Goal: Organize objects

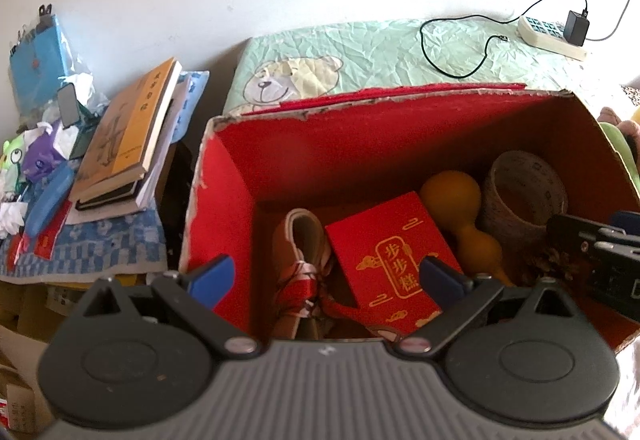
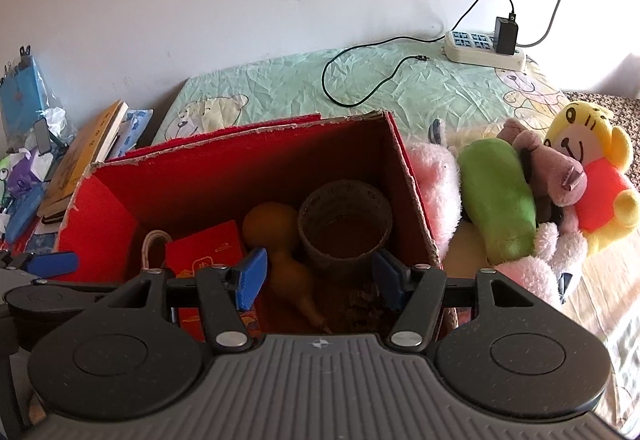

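Observation:
A red-lined cardboard box (image 1: 240,175) (image 2: 104,215) stands on the bed. Inside lie a red packet with gold print (image 1: 384,252) (image 2: 204,252), an orange gourd (image 1: 460,207) (image 2: 276,236), a roll of tape (image 1: 520,191) (image 2: 344,224) and a bundle of pink and red ribbon (image 1: 304,260). My left gripper (image 1: 324,280) hovers open over the box, above the packet, with nothing between its fingers. My right gripper (image 2: 318,276) hovers open over the gourd and tape, also empty. The right gripper's body shows at the right edge of the left wrist view.
Plush toys (image 2: 520,195) in green, pink and yellow lie right of the box. A power strip (image 2: 484,47) with a charger and cable sits by the wall. On the left, a stack of books (image 1: 128,135) and small clutter cover a side table (image 1: 100,244).

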